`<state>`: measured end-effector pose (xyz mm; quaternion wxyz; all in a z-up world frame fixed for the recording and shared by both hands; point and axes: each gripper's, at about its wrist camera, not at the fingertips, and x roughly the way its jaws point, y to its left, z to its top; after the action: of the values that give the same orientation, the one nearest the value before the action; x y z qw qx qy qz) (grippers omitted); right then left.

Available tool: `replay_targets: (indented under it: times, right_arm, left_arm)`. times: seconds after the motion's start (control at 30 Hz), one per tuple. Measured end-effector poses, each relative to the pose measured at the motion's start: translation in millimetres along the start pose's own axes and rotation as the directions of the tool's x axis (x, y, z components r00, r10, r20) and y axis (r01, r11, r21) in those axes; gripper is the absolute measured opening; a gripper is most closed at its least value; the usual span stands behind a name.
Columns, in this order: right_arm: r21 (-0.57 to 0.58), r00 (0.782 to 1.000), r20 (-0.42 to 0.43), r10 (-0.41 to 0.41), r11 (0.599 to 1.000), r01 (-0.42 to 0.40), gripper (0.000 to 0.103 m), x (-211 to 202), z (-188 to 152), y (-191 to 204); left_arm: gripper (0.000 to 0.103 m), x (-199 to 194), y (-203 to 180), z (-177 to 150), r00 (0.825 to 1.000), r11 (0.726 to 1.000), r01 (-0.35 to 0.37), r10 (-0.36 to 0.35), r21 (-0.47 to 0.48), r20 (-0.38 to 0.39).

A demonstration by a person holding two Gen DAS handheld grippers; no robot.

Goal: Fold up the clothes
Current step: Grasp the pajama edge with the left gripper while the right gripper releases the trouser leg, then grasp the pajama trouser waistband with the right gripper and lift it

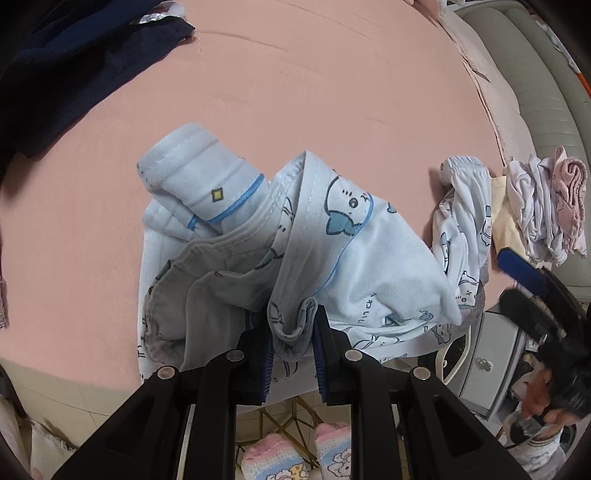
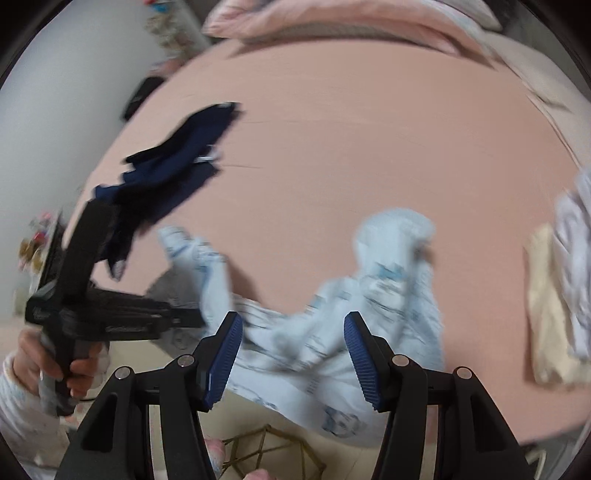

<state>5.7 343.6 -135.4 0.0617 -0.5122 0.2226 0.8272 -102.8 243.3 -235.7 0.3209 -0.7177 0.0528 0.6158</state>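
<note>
A light blue pyjama garment with cartoon prints lies bunched at the near edge of a pink bed. My left gripper is shut on a fold of its hem, lifting the cloth a little. In the right wrist view the same garment sprawls over the bed edge, blurred. My right gripper hovers over it, its fingers apart and pressing on nothing. The left gripper shows at the left, held by a hand. The right gripper's blue pad shows at the right of the left wrist view.
A dark navy garment lies at the far left of the bed. White and pink clothes are piled at the right, beside a cream cloth. Pink pillows sit at the far end. Below, slippered feet stand on a tiled floor.
</note>
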Motion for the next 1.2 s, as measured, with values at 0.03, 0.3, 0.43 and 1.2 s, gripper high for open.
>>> replay_targets:
  times: [0.03,0.3,0.43,1.2]
  right_arm:
    - [-0.023,1.0,-0.001,0.017,1.0,-0.017,0.056,4.4,1.1,6.1]
    - [-0.156,0.998,-0.038,0.05,0.986,-0.056,0.053,33.8,1.7,34.9]
    - [-0.174,0.996,-0.064,0.056,0.982,-0.067,0.04,47.8,3.9,39.0]
    - [-0.218,0.964,-0.098,0.246,0.94,-0.262,0.013,38.8,-15.7,60.8]
  left_arm:
    - [0.017,-0.2,1.8,0.4,1.0,1.0,0.007,-0.007,-0.006,-0.003]
    - [0.017,-1.9,11.8,1.6,0.999,0.999,0.035,-0.036,-0.038,-0.011]
    - [0.017,-5.1,16.2,-0.8,0.999,0.999,0.037,-0.038,-0.039,-0.019]
    - [0.053,-52.5,34.1,10.6,0.983,0.976,0.171,-0.177,-0.139,-0.037]
